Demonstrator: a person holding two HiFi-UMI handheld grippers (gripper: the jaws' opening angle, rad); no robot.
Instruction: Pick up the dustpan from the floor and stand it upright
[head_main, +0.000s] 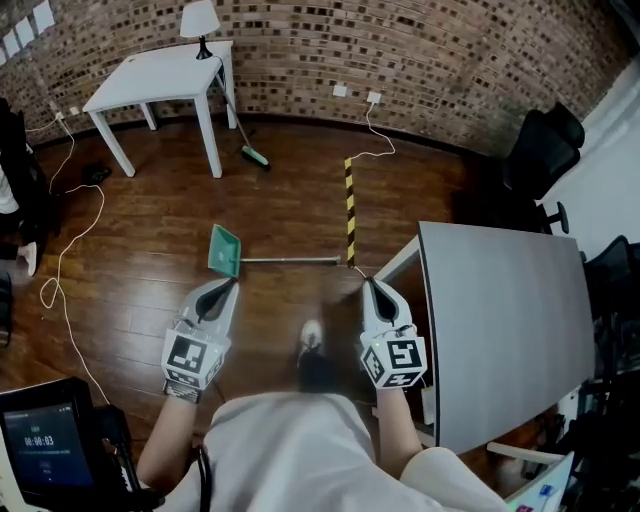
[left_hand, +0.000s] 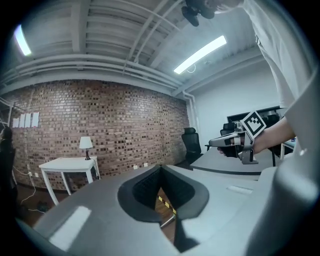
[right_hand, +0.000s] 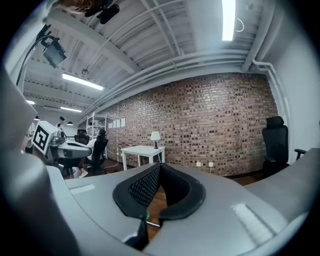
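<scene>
On the wooden floor (head_main: 280, 215), the dustpan (head_main: 224, 250) lies flat, untouched.
Its green pan sits to the left, and its long handle runs right, ending by the yellow-and-black striped tape (head_main: 350, 210) near the corner of the grey desk (head_main: 500, 320). The left tongs (head_main: 228, 285) and right tongs (head_main: 368, 282) are both closed and empty, held side by side short of the dustpan.
</scene>
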